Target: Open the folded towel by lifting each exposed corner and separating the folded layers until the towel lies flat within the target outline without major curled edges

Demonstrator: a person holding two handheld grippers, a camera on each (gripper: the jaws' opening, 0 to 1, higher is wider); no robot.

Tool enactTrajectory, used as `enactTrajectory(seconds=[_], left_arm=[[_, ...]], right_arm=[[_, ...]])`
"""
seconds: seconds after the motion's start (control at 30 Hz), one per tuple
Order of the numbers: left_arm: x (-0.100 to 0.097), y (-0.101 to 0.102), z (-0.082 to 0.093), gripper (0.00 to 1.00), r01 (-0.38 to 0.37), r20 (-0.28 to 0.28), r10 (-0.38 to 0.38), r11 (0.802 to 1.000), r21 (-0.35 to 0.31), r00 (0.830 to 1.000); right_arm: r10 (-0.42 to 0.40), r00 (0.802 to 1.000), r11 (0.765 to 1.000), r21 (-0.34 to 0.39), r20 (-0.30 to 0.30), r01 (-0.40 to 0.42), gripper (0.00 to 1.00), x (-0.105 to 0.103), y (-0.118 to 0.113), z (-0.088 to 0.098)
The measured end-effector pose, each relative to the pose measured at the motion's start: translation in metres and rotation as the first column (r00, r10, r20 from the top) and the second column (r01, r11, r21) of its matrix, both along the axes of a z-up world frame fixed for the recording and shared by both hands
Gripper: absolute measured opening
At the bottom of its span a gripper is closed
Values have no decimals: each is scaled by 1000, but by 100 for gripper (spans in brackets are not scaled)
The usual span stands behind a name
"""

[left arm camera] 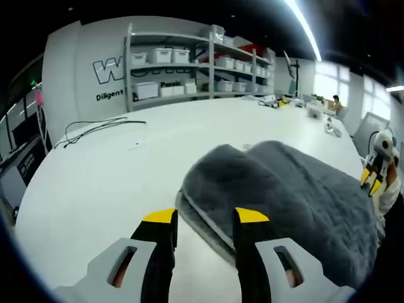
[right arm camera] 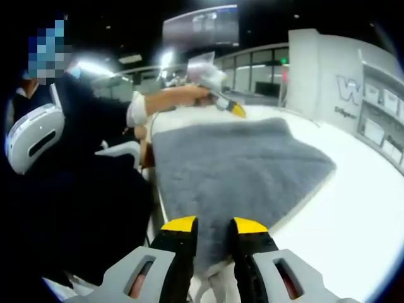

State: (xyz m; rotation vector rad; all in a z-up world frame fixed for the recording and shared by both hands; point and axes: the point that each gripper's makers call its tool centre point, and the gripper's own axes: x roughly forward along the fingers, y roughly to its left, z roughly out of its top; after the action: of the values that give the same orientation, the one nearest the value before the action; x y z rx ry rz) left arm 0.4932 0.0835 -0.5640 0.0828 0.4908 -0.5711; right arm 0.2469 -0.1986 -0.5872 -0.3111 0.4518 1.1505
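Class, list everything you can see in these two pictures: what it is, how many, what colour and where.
towel: one, grey, folded on the table near its edge
table: one, white, large
cable: one, black, on the table's far side
shelving: one unit, pale, holding white bins, against the wall
person: one, dark clothes, beside the table
left gripper: black, yellow tips, jaws apart, at the towel's folded edge
right gripper: black, yellow tips, jaws apart, over the towel's near edge
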Motion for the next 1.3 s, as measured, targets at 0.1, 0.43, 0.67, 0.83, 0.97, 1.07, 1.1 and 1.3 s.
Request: enactTrajectory(seconds=[0.1,0.43,0.67,0.83,0.97,1.07,1.1,1.3], left_arm=[[10,-1,-6,32,0,-6,0,1000,-5,1000],[21,-13,-13,30,15,-7,-15,1000,16,1000],[26,-12,-25,30,6,-29,-6,1000,22,1000],[28,-10,-30,21,-5,-59,5,1000,-13,998],[30,-7,-31,17,-4,-42,4,1000,-5,999],[30,-6,-31,15,0,-35,0,1000,-13,999],[30,-5,-31,14,0,-35,0,1000,-17,999],[30,2,-31,12,-6,-27,7,1000,18,1000]], right_arm=[[2,1000,1000,-2,-2,-2,18,-1,-1,-1],[4,1000,1000,1,-5,-4,18,2,-2,-2],[5,1000,1000,-1,-5,-5,18,2,-4,-2],[17,1000,1000,2,-2,-17,18,0,-4,-2],[13,1000,1000,5,-12,-13,18,1,-5,-3],[14,1000,1000,5,-14,-14,18,0,-5,-4],[13,1000,1000,7,-15,-13,18,0,-5,-4],[-19,998,999,39,-67,22,17,1,-8,-6]])
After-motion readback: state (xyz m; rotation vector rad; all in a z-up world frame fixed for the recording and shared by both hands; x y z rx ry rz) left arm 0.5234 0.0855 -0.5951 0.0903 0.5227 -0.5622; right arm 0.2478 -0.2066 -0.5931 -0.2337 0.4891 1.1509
